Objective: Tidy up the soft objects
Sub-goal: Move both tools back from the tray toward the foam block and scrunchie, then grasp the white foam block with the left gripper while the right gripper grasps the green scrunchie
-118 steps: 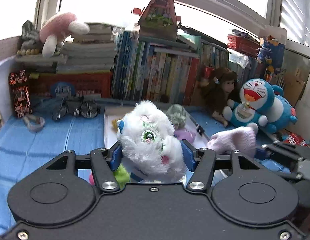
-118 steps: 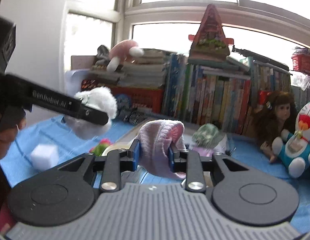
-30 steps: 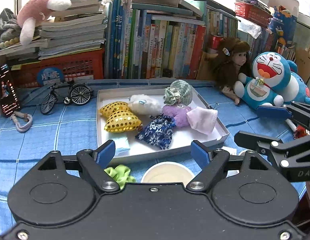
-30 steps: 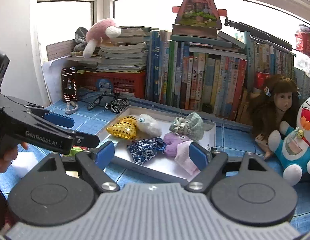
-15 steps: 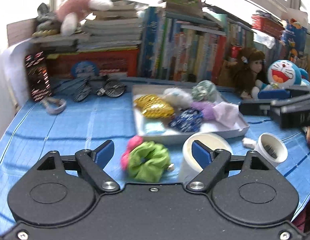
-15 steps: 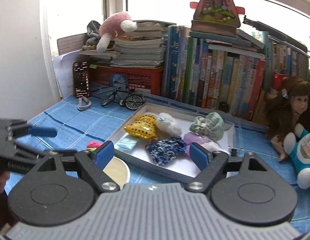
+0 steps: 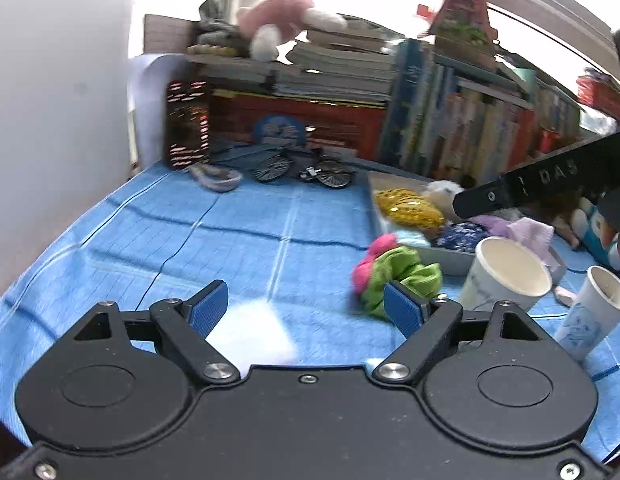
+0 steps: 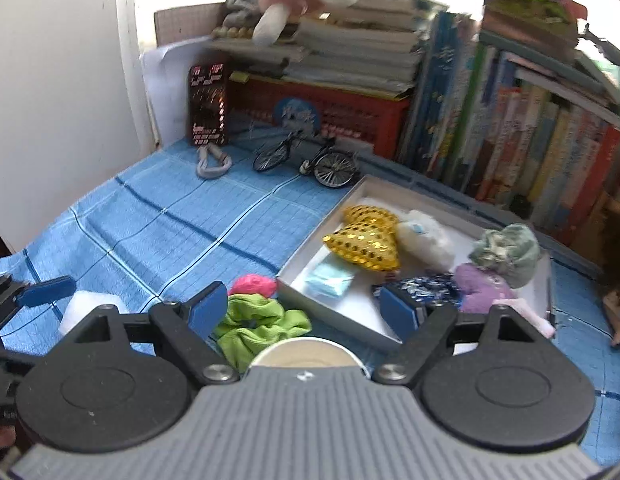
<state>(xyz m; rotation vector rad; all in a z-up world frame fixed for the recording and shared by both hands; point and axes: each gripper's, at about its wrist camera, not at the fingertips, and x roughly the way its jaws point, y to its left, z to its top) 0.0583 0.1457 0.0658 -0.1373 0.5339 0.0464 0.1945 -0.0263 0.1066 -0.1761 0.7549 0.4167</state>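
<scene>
Three soft things lie outside the tray [image 8: 294,286] on the blue-clothed bench [image 8: 170,232]: a green scrunchie [image 8: 262,326] and a pink scrunchie [image 8: 252,283] bunched together just beside the tray's near-left corner, and a white block [image 7: 258,332], blurred and possibly a sponge, further left on the cloth. Inside the tray rest the pieces already sorted, among them a gold sequinned cushion [image 8: 365,238], a white fluffy toy [image 8: 425,234], a dark blue patterned pouch [image 8: 425,288], a purple plush [image 8: 483,286] and a pale blue pad [image 8: 329,280]. The step in hand looks like the reach for the next loose pieces. The left hand-held gripper [image 7: 306,308] is released, jaws spread wide and empty, with the white block low between them and not touched by either pad. The right hand-held gripper [image 8: 304,310] is likewise released and empty, hovering over the green scrunchie, with a paper cup [image 8: 308,352] right at its base. A second paper cup [image 7: 593,312] stands near the first, in the left wrist view. The next move probably calls for each to drop onto its target, centre it between the pads, and clench gently. The right one would need to avoid knocking the cup or snagging the tray wall, and to take one scrunchie without dragging the other along.
</scene>
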